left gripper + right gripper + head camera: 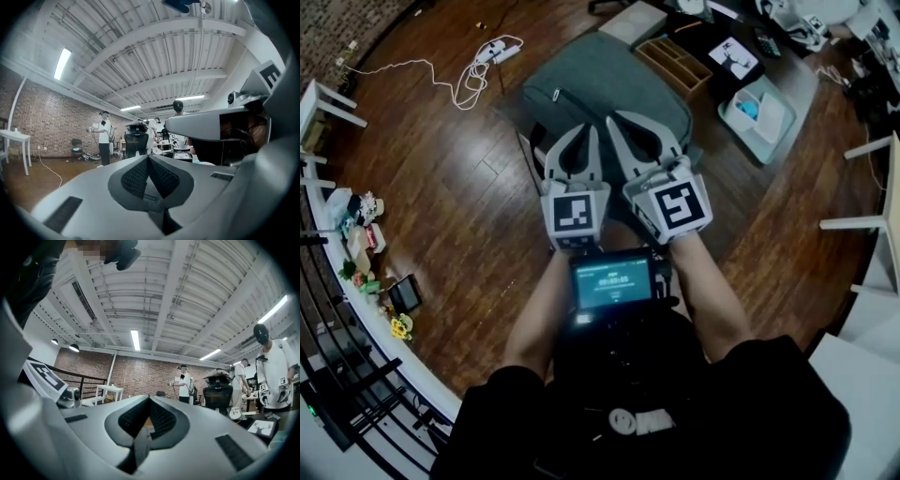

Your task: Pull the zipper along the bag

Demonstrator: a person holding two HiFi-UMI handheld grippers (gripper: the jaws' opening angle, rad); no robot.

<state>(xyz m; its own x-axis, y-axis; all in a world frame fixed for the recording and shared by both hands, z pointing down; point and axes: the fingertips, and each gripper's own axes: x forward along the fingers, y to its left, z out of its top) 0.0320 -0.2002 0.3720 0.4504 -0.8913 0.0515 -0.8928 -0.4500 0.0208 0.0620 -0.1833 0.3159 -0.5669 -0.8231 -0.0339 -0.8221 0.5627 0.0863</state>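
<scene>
Your left gripper (581,141) and right gripper (628,127) both have their jaws pressed together on nothing. The bag (600,75) lies on the floor (469,187) beyond them. Lower them, open both, steady the fabric with one and pinch the zipper pull, too small to make out here, with the other.

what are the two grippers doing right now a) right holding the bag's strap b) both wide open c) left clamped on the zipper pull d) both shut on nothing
D: the left gripper and right gripper each show jaws closed together with nothing between them.
</scene>
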